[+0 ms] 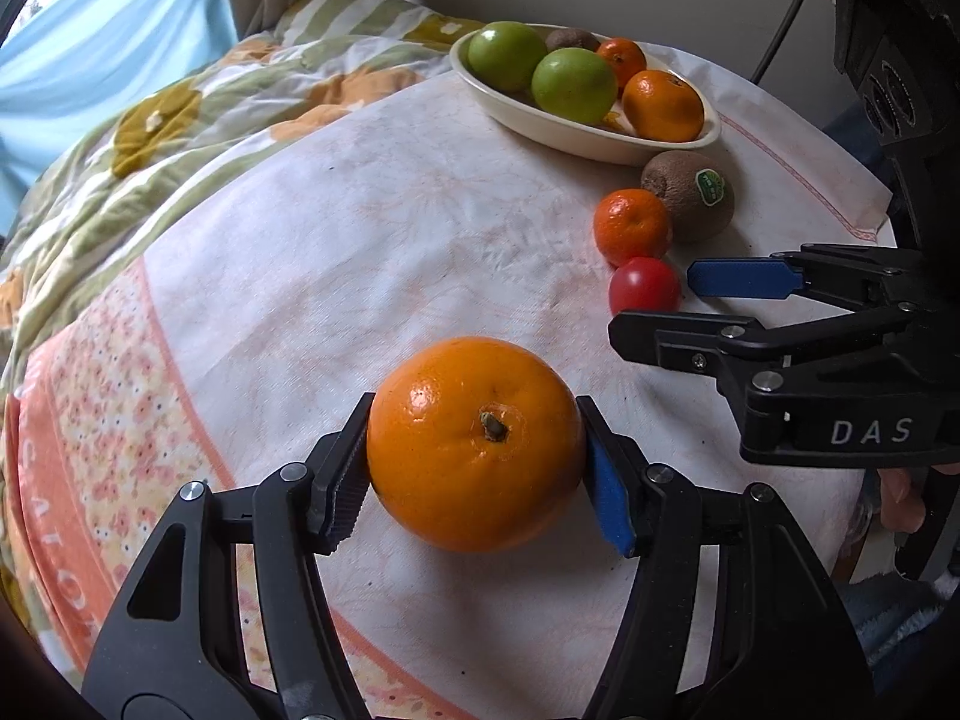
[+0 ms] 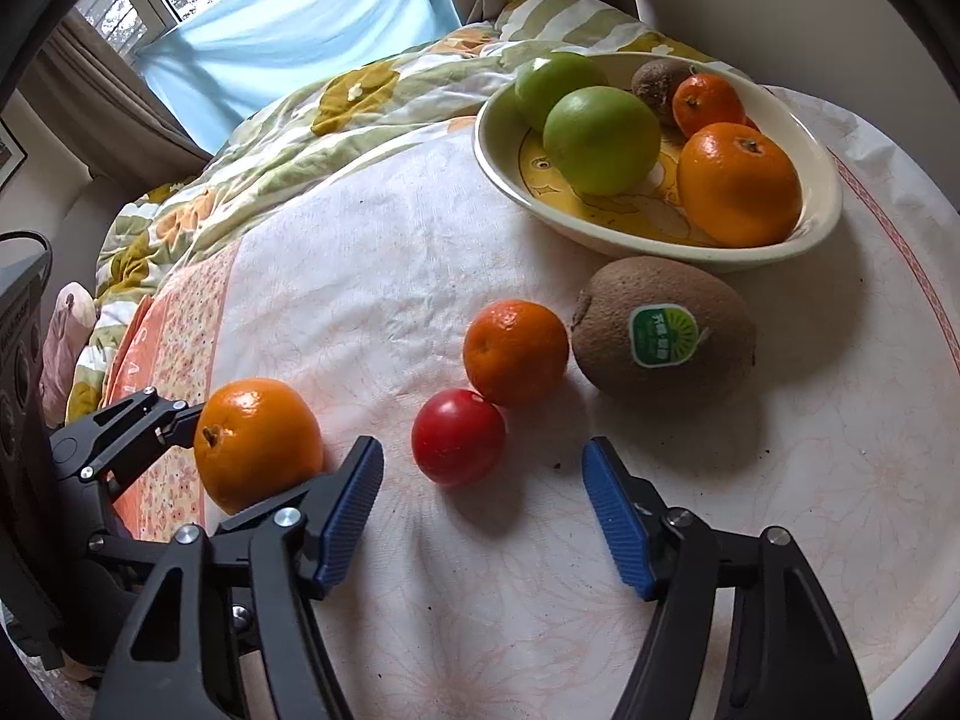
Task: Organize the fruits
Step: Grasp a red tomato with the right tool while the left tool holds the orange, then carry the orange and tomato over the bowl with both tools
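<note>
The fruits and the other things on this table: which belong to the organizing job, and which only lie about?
Belong to the job:
- large orange, clamped in the left gripper
- red fruit
- small mandarin
- kiwi with sticker
- bowl of fruit
- right gripper, open

Just lying about:
- tablecloth
- floral quilt
- blue curtain

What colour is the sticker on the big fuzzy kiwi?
Green with a white edge, on the kiwi beside the bowl; clearest in the right wrist view.

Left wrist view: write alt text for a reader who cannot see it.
The left hand-held gripper clamps a large orange over a white cloth. Beyond lie a red tomato, a mandarin, a kiwi and a bowl of fruit.
</note>
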Available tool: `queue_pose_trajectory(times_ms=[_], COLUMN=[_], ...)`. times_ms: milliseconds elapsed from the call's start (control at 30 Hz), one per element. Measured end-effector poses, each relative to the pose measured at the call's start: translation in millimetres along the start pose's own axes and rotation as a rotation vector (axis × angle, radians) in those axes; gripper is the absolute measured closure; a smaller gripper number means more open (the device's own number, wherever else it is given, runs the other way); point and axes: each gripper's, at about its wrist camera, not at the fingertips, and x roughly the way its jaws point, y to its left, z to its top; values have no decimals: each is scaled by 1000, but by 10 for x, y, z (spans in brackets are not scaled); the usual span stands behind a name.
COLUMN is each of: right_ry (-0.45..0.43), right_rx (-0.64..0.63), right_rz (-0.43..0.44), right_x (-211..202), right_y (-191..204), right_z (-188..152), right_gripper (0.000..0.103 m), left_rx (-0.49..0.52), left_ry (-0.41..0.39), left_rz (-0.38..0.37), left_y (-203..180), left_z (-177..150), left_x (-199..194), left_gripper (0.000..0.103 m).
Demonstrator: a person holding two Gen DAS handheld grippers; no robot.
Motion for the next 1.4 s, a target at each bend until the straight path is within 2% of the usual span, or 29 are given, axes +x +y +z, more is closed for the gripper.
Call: queue_pose_trajectory(times_ms=[167,267,433,633,900,1167,1400], right_ry=[-19,-27,-31,-36,-78,-116,-142], right_rx=[-26,-35,-52,-50,-58,-71,-94], right_rz=[-26,-36,-47,-37,-23,-5,9], right_x=[29,40,36,-22,-309,-731,-1057], right_y=[50,76,122,130,96,-57,-352], right_z=[13,5,-17,-39,-30,56,258], right_gripper=[47,55,73,74,74,74,74], left_rx=[-18,-27,-36,-49,-81,-119,-143], left_ry=[2,1,3,-6,-26,-75,-127], left_rz=[12,20,30,39,60,77,86], left_y=[54,74,71,73,-2,-224,-495], left_z=[-60,-86,-134,-184,-137,106,480], left_x=[-27,-39,-71,-179,-421,-760,-910], left_gripper=[37,37,37,37,37,37,37])
